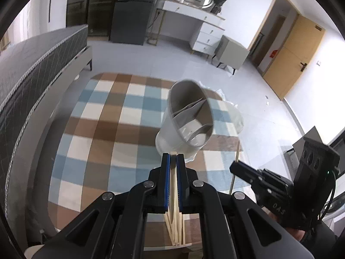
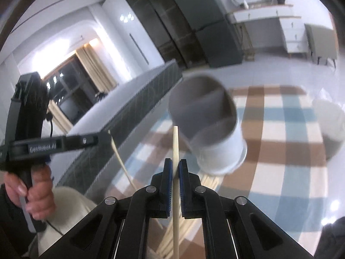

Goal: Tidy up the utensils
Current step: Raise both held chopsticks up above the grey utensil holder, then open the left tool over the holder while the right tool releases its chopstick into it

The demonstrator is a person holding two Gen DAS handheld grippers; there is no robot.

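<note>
A grey-white utensil holder (image 1: 187,116) with inner dividers stands on a glass table; it also shows in the right wrist view (image 2: 207,123). My left gripper (image 1: 173,157) is shut on a bundle of pale wooden chopsticks (image 1: 175,215), just short of the holder's base. My right gripper (image 2: 175,164) is shut on a single wooden chopstick (image 2: 175,144) whose tip points up near the holder's rim. The right gripper also appears in the left wrist view (image 1: 234,167), to the holder's right, with its chopstick (image 1: 235,172). The left gripper appears in the right wrist view (image 2: 105,138).
The glass table (image 2: 291,194) stands over a blue, brown and white checked rug (image 1: 97,129). A dark mattress (image 1: 32,69) lies to the left. A white desk with drawers (image 1: 194,21), a cabinet (image 1: 232,51) and a wooden door (image 1: 295,51) stand beyond.
</note>
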